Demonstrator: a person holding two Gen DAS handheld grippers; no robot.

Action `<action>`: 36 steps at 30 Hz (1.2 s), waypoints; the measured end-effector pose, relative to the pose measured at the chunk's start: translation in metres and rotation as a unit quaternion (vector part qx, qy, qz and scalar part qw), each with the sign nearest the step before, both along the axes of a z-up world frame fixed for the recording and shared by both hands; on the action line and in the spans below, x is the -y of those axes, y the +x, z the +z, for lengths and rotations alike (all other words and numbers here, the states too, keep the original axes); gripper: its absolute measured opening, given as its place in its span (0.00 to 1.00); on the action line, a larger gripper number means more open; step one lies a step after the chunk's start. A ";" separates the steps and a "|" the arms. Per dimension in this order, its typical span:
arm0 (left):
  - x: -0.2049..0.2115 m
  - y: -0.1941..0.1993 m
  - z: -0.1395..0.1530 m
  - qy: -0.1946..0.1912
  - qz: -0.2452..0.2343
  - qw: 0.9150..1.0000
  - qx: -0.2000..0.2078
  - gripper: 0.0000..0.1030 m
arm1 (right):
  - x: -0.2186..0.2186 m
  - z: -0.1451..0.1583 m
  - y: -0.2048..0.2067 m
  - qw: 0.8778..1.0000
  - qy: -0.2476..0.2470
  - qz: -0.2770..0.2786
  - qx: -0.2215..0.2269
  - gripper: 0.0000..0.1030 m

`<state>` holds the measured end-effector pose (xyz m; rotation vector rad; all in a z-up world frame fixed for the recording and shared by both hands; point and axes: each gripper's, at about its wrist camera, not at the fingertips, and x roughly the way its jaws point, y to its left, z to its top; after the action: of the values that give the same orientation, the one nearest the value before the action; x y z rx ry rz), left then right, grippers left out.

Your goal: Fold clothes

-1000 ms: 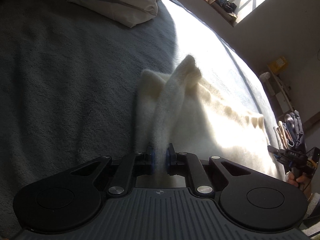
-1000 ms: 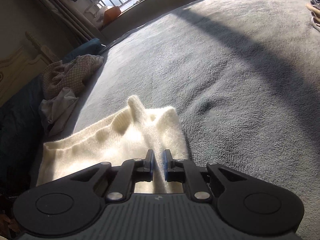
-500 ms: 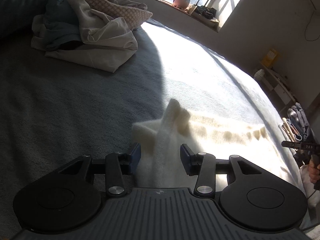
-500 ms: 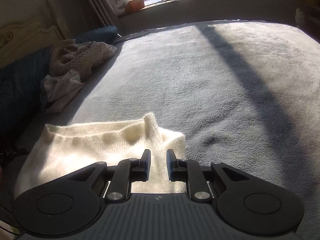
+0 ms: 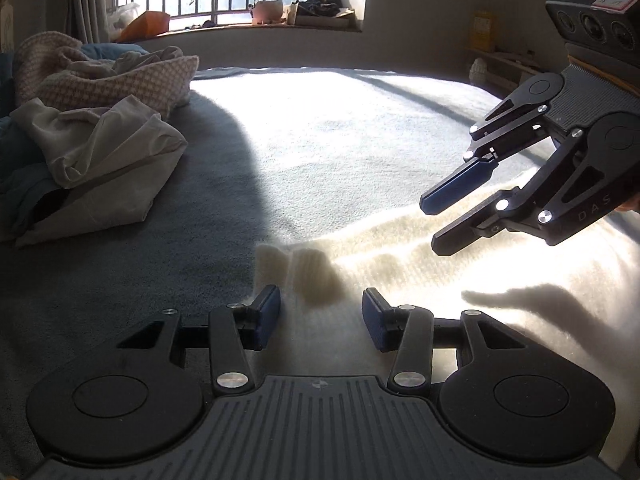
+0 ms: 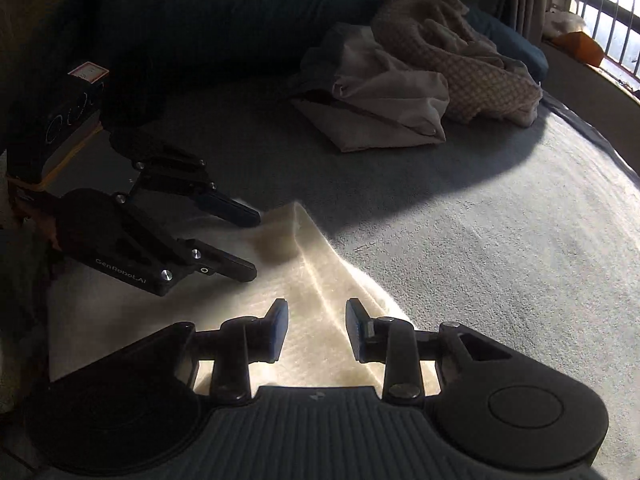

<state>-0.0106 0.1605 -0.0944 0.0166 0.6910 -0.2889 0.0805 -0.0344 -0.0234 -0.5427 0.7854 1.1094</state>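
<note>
With both jaws spread wide and nothing between them, the left gripper (image 5: 321,317) and right gripper (image 6: 317,330) hover just above the cream knit garment (image 5: 460,280), empty. Right one also shows in the left view (image 5: 434,224), angled down over the far part of the cloth; left one in the right view (image 6: 250,240), beside the raised crease. My read: a fold is laid, tongs are clear so the fabric can settle, next grab not chosen yet. Garment lies flat on the grey blanket (image 5: 140,280), near edge of the bed, half sunlit, half shaded. Fuzzy, thick, one ridge running along it, corner slightly puckered. Unfolded clothes pile (image 5: 100,128) sits well apart.
</note>
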 end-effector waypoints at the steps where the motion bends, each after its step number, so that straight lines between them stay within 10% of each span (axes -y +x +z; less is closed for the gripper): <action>1: -0.004 0.000 -0.001 -0.008 0.001 1.000 0.000 0.44 | -0.011 -0.006 0.000 1.000 -0.006 0.012 0.004 0.33; 10: -0.032 0.008 -0.011 -0.084 0.017 0.996 -0.017 0.42 | -0.047 -0.044 0.010 0.998 -0.050 0.037 0.001 0.30; 14: -0.043 0.012 -0.015 -0.122 0.028 0.992 -0.022 0.42 | -0.047 -0.037 0.008 0.998 -0.058 0.039 0.007 0.04; 27: -0.078 0.026 -0.025 -0.269 0.054 0.959 -0.073 0.41 | -0.059 -0.015 -0.001 0.991 -0.049 0.039 0.115 0.01; 36: -0.087 0.018 -0.020 -0.295 0.070 0.951 -0.058 0.07 | -0.057 -0.007 -0.005 0.990 -0.027 0.024 0.133 0.01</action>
<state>0.0073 0.2479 -0.1142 -0.6224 0.6973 -0.3529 0.0755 0.0227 -0.0303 -0.7413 0.5731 1.0374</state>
